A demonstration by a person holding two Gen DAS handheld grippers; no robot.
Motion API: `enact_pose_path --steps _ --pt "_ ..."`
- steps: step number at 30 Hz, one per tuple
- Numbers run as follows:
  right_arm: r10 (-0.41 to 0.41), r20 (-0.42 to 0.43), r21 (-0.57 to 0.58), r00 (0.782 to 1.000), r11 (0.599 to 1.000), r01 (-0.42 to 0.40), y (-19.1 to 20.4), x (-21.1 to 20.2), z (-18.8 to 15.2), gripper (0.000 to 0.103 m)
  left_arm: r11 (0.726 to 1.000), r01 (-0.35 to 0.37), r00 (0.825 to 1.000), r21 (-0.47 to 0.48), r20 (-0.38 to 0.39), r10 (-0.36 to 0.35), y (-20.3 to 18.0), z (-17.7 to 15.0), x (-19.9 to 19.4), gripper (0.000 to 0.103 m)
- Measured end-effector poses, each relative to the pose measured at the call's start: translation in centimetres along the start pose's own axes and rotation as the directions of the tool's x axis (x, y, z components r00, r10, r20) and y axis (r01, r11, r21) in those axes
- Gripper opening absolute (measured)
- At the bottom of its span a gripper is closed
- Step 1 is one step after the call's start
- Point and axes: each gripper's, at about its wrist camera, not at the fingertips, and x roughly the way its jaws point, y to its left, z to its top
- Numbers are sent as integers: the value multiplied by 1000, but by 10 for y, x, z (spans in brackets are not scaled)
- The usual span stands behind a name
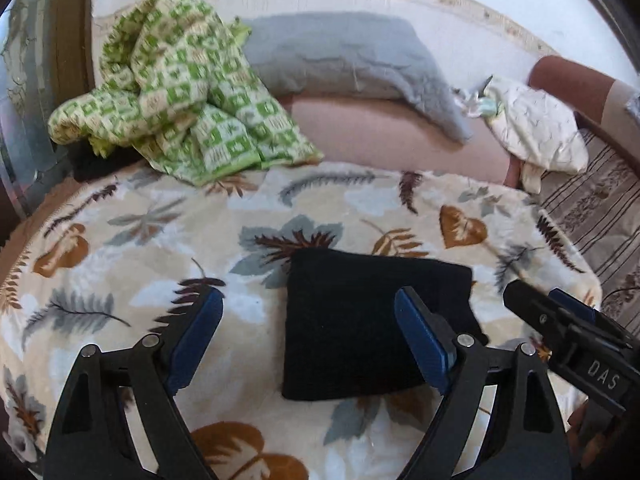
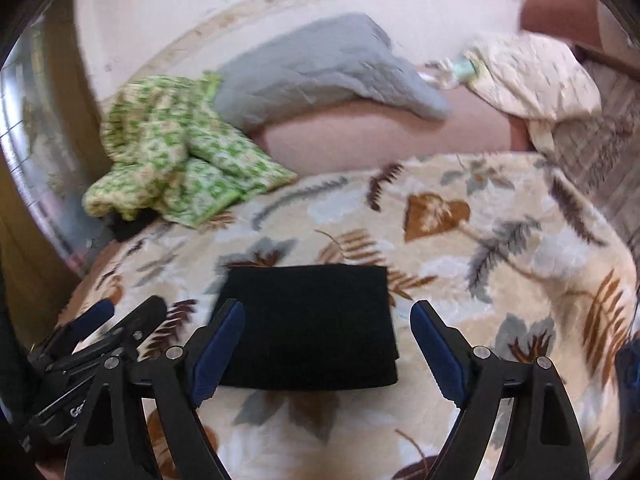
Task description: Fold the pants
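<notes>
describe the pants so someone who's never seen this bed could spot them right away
Start at the cream blanket with brown and grey leaves that covers the bed. The pants lie flat on its near part, folded into a compact rectangle. They are the only plain black item; the quilts behind are green-checked and grey.

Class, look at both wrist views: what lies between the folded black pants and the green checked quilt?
Only bare leaf-print blanket lies between the black pants and the green checked quilt; both wrist views show it.

pants (image 1: 372, 324): matt black knit cloth | blanket (image 1: 160, 248): plush leaf-print fleece | tongs (image 1: 308, 340): matt black plastic, blue ribbed pads (image 1: 420, 340)
</notes>
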Motion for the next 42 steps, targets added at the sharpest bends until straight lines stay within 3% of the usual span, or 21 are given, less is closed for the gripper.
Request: enact_pose_path --steps 4,7,10,14,18,42 --pt "-94 -16 -57 995 994 92 -8 27 -4 86 1000 -1 1000 2 4 1 -6 -6 22 89" --pt "-85 15 -20 996 996 85 -18 33 -8 86 1000 4 1000 23 4 -4 -8 -13 33 89" --pt "-139 34 -24 990 990 140 -22 42 -13 86 1000 6 1000 21 -23 -6 -4 -18 44 89" --pt "-105 15 -48 994 993 105 -17 55 -16 86 1000 4 999 16 -42 -3 -3 -20 56 89" --pt "-152 21 -143 988 978 154 -2 61 -21 86 999 10 999 47 -48 -8 -10 -21 58 89" --pt "-136 30 -126 990 982 139 -9 59 -27 86 999 -26 1000 36 4 25 -5 -20 51 89"
